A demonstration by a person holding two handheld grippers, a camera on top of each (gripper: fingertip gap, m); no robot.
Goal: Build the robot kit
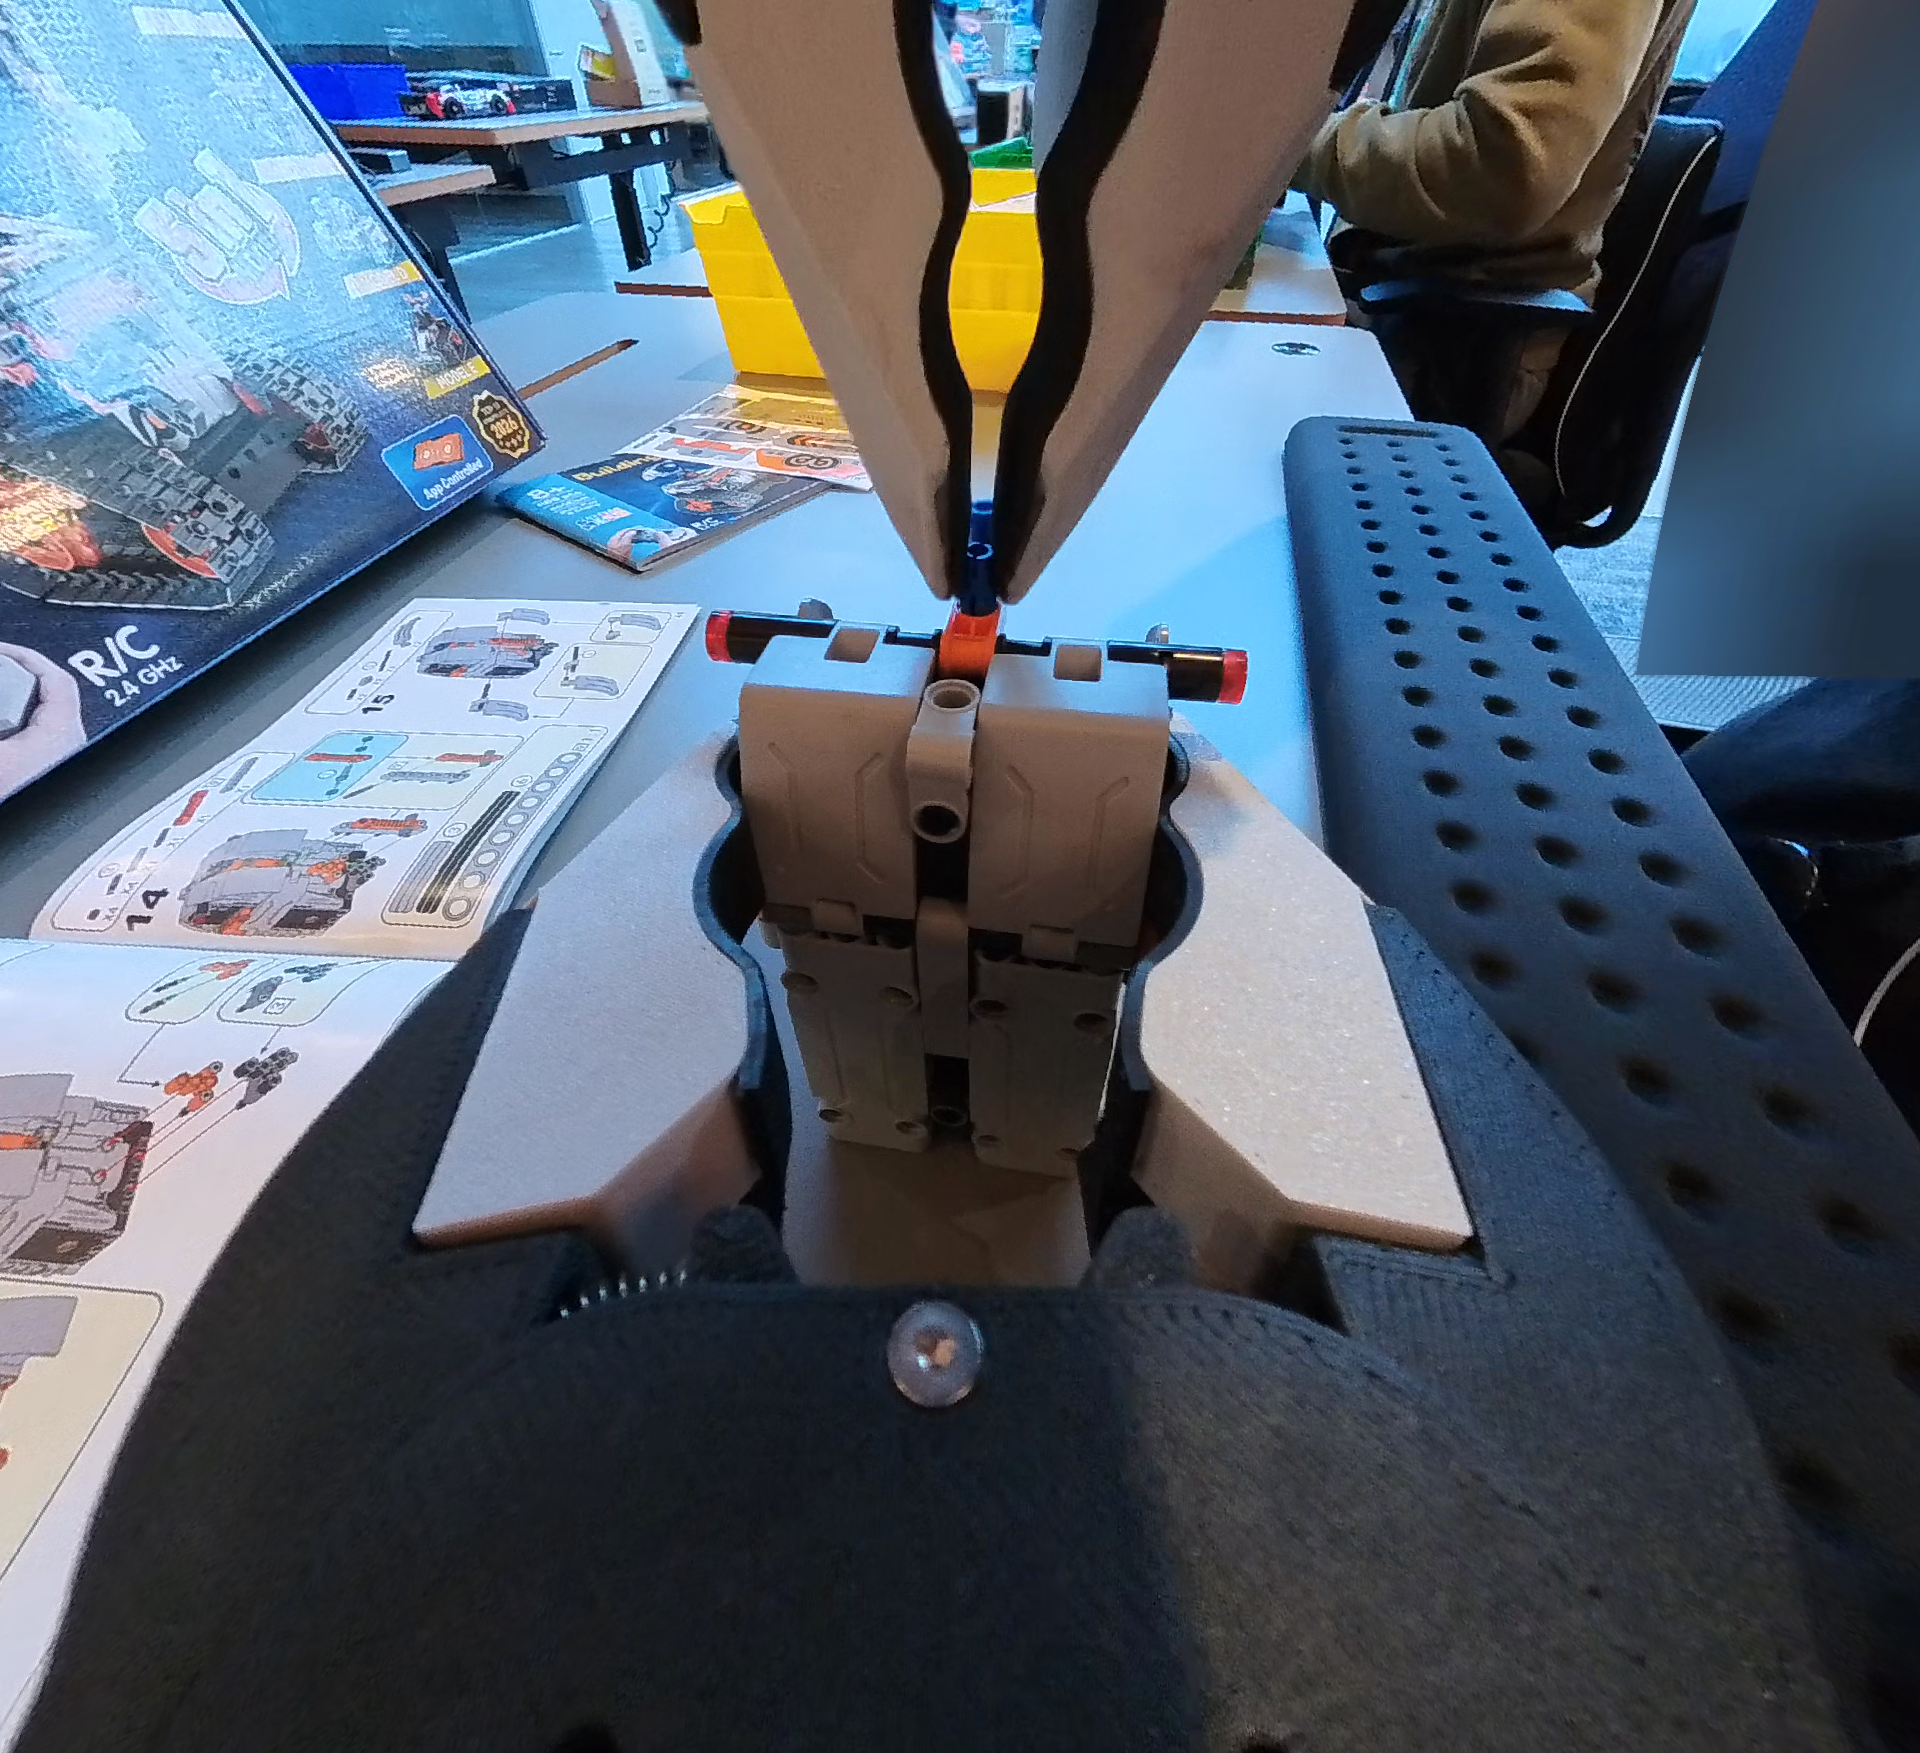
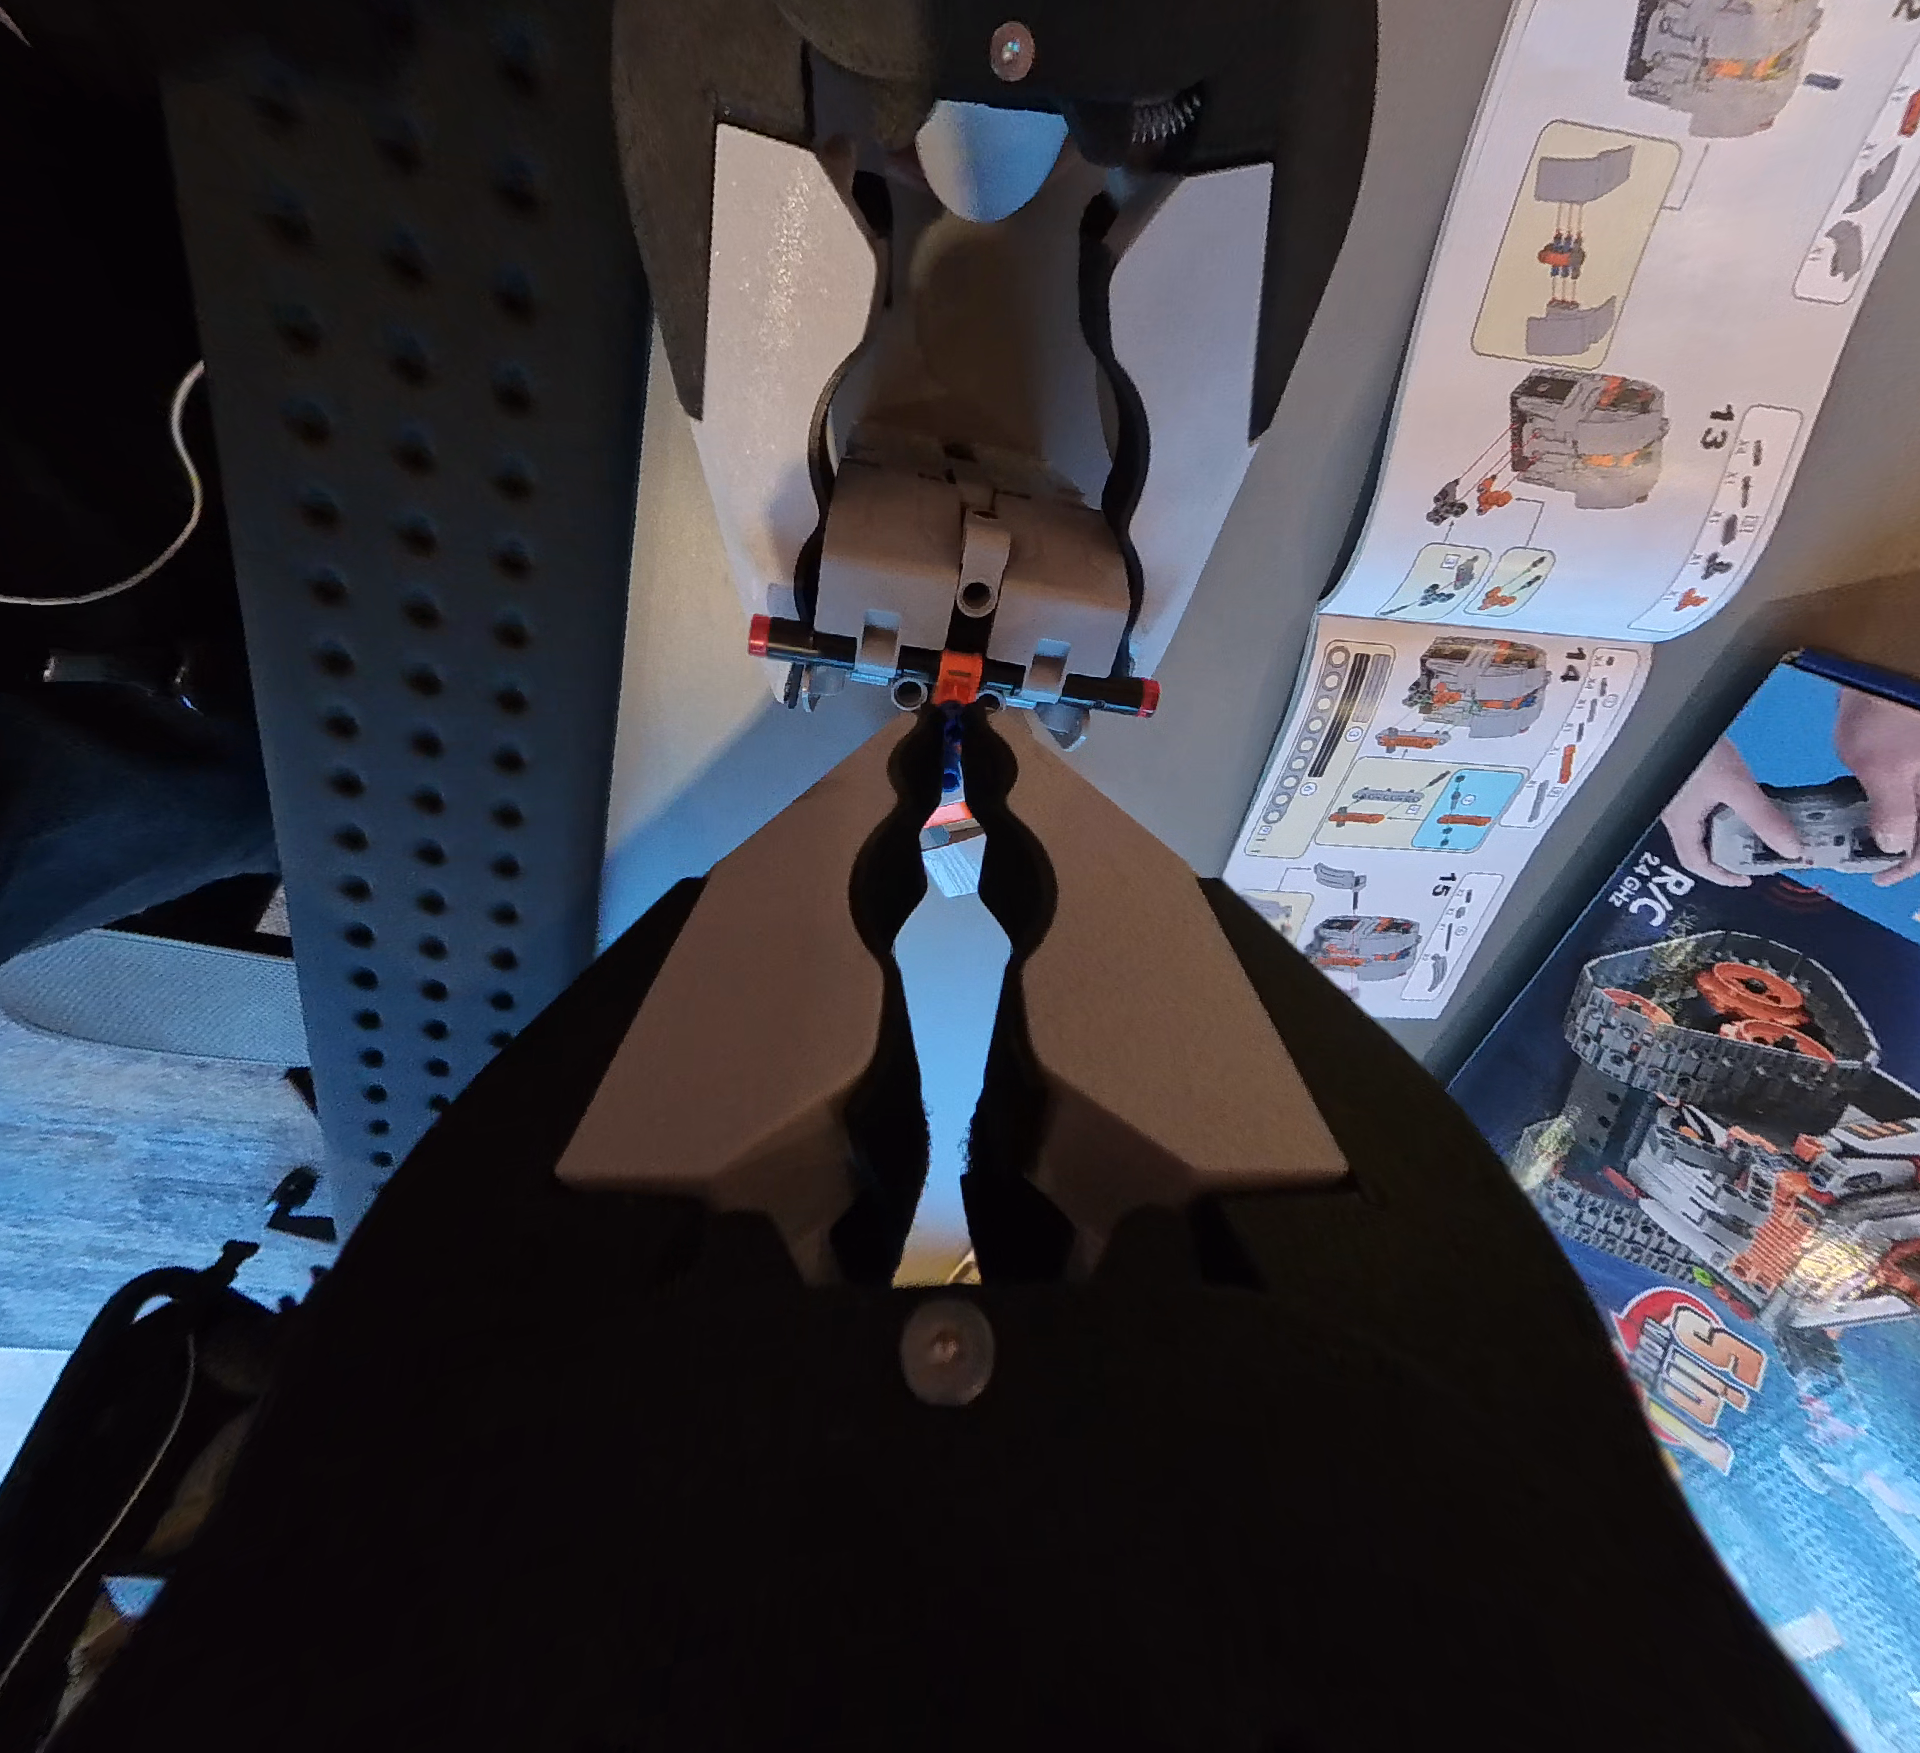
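The left gripper [image 1: 951, 830] is clamped on a grey brick-built assembly [image 1: 951, 799], held above the grey table [image 1: 1195, 456]. A black axle with red end caps [image 1: 1205, 669] crosses the assembly's far end, with an orange connector [image 1: 968, 638] at its middle. The right gripper [image 2: 951, 747] pinches a small blue pin [image 2: 950, 758], whose tip seems to touch that connector. Open instruction pages [image 1: 364, 768] lie toward the table's left edge, beside a leaning toy box [image 1: 208, 301]. A perforated dark panel [image 1: 1558, 820] lies along the right edge.
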